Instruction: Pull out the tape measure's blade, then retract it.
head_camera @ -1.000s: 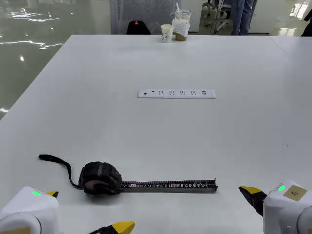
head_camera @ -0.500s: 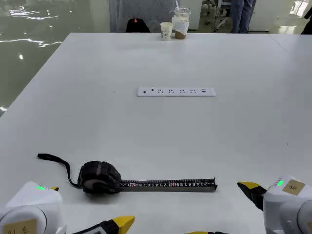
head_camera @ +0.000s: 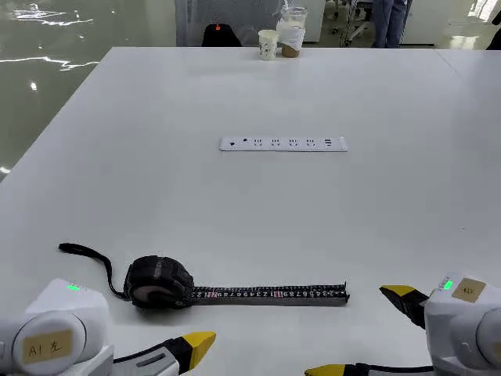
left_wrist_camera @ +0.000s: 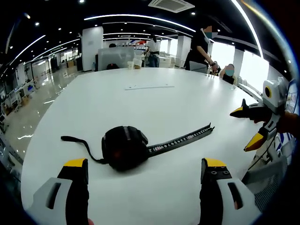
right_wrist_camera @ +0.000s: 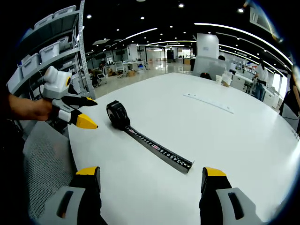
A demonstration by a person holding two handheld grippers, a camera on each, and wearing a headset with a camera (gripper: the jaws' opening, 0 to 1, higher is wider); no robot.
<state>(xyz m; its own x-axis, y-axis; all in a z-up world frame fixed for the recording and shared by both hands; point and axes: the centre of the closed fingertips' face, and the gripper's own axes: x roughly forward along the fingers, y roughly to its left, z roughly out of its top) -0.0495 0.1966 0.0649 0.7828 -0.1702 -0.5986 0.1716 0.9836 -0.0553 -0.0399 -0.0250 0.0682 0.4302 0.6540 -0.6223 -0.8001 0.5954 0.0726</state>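
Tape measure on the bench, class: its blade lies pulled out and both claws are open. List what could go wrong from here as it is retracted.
1. The case lies free, left claw and right claw both open and apart from it; nudged, it may slide instead of being gripped.
2. The blade lies extended; on release it could whip back, its end hook striking a claw.
3. The loose strap might snag.

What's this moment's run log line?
tape measure: on table, blade out | left gripper: open, empty | right gripper: open, empty
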